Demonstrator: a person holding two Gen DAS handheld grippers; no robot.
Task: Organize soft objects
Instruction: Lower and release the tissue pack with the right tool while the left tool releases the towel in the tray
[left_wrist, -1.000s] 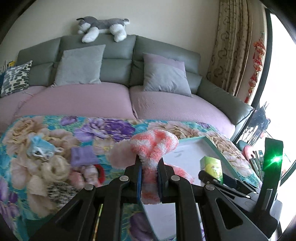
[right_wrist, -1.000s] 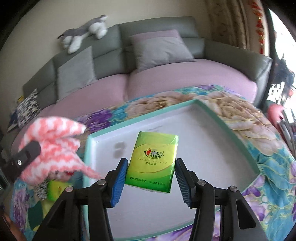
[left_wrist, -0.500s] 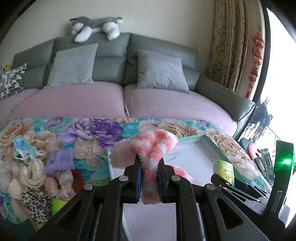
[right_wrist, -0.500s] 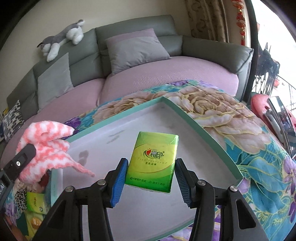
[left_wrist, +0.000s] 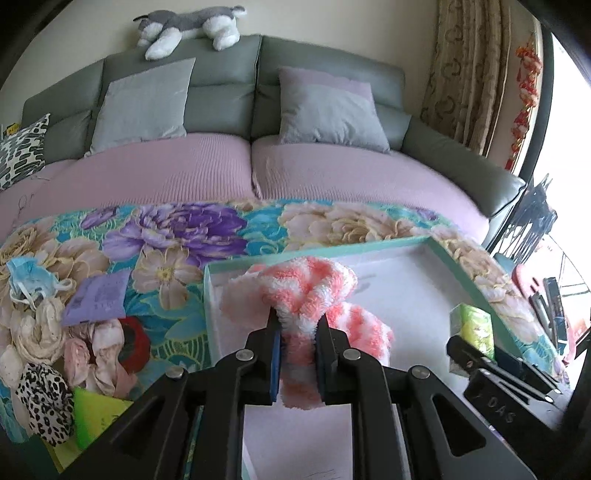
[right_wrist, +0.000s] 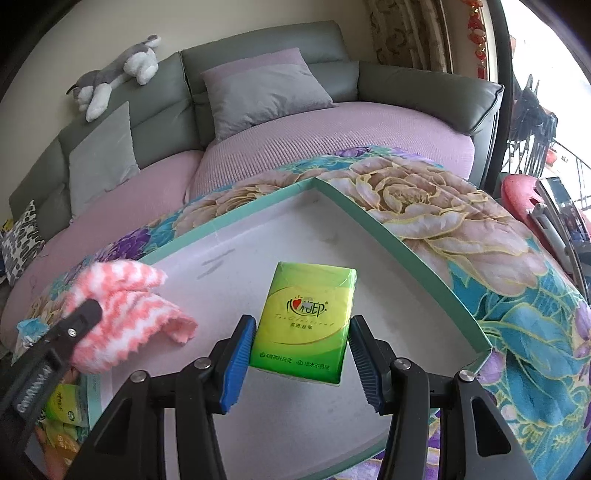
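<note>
The left gripper has its jaws pinching a fluffy pink-and-white striped sock at its middle, so both ends flop free above the shallow white tray with a teal rim; a mid-grip like this probably keeps the limp fabric from dragging as it goes in. The right gripper carries a green plastic-wrapped tissue pack with its jaws pressed on the two long sides, label up, hanging over the tray's bare white floor, apparently ready to be set down flat.

To the left of the tray lies the unsorted heap: a leopard-print scrunchie, cream and pink cloth pieces, a lilac packet and a blue face mask.

All this rests on a floral blanket spread across a pink-covered grey sofa, with grey cushions and a grey-and-white plush dog on the backrest. Patterned curtains hang at right.
</note>
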